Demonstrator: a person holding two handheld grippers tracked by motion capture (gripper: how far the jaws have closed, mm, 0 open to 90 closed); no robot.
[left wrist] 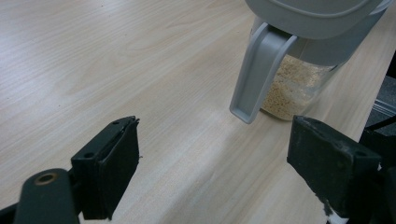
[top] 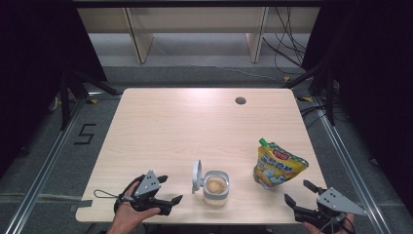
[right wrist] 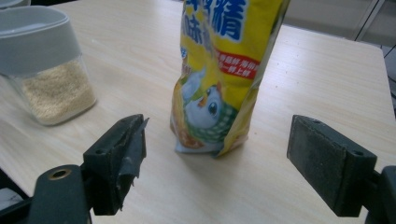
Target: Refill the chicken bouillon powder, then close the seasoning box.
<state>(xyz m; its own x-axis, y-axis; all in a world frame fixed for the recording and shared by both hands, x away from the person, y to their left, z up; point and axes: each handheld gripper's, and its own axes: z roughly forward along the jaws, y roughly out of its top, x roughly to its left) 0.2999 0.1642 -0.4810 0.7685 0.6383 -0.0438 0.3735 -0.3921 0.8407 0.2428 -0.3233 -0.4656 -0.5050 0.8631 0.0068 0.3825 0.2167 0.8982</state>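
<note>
**Near the front edge: pouch stands free, both claws empty**

At the right near edge of the surface (top: pixel 160 122), the right claw (top: pixel 299 193) is held with jaws apart, nothing between them; the yellow pouch (top: pixel 277 165) stands upright just beyond. The left claw (top: pixel 170 189), also apart and empty, is held beside the open jar (top: pixel 215 187). A grip low on the pouch would likely steady it. Ample bare room lies farther back.

- The yellow pouch (right wrist: pixel 219 70) bears large blue Chinese characters near its top; one reads 精.
- Below them, a red band carries small white characters, too small to read.
- A black "5" (top: pixel 85 134) marks the floor, at nine o'clock from the table (top: pixel 160 122).
</note>
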